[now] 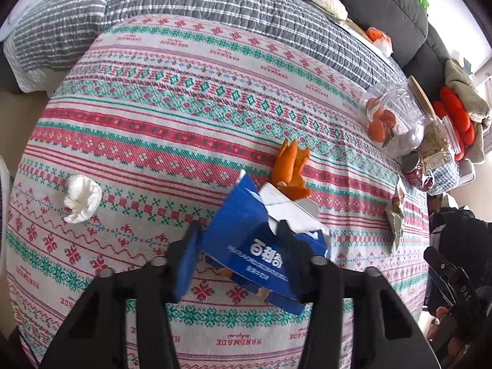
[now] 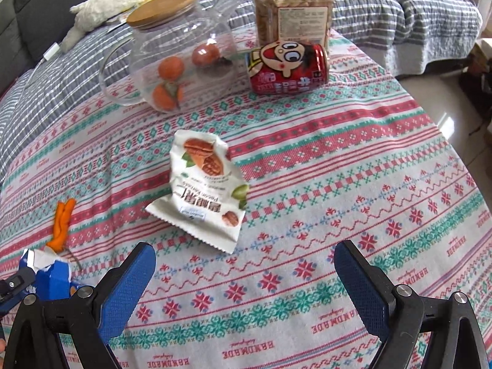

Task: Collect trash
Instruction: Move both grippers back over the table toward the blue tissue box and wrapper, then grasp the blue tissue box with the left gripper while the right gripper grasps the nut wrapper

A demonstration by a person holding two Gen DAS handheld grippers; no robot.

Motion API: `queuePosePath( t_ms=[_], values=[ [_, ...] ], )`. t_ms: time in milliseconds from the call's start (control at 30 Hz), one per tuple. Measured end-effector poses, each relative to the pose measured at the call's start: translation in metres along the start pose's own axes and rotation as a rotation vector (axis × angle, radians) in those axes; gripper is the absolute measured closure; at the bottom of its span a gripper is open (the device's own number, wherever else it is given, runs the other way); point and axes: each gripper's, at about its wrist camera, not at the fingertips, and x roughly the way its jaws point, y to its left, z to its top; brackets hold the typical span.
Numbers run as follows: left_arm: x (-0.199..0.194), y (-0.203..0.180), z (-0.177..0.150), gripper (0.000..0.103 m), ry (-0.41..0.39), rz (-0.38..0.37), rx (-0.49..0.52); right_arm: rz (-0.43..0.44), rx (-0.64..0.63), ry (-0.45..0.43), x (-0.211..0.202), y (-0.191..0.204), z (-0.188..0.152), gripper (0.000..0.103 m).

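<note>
My left gripper (image 1: 240, 230) is shut on a torn blue and white carton (image 1: 255, 233) and holds it over the patterned tablecloth. Orange peel (image 1: 290, 169) lies just beyond the carton. A crumpled white tissue (image 1: 82, 198) lies far to the left. In the right wrist view my right gripper (image 2: 244, 261) is open and empty, just short of a white pecan snack wrapper (image 2: 204, 190). The carton (image 2: 46, 273) and the orange peel (image 2: 63, 224) show at that view's left edge. A red drink can (image 2: 287, 67) lies on its side farther back.
A glass jar with a wooden lid (image 2: 181, 58) holds small oranges. A clear snack jar (image 2: 293, 9) stands behind the can. A white plush toy (image 2: 107, 3) lies on the grey striped quilt (image 2: 399, 9). The floor (image 2: 446, 104) drops off at the right.
</note>
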Motion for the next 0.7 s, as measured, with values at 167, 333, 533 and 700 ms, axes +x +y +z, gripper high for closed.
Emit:
queuePosePath(
  t_ms=[167, 333, 533, 700],
  values=[
    [-0.013, -0.002, 0.005, 0.085, -0.047, -0.026, 0.041, 0.004, 0.005, 0.018, 0.015, 0.001, 0.005, 0.006],
    [-0.025, -0.002, 0.009, 0.091, -0.049, -0.078, 0.074, 0.009, -0.054, 0.022, 0.027, 0.021, 0.007, 0.007],
    [-0.030, 0.001, 0.006, 0.087, -0.032, -0.103, 0.104, -0.049, -0.165, 0.004, 0.043, 0.048, 0.007, 0.014],
    [-0.025, 0.011, 0.005, 0.046, 0.015, -0.124, 0.082, -0.109, -0.201, -0.022, 0.052, 0.053, 0.011, 0.033]
  ],
)
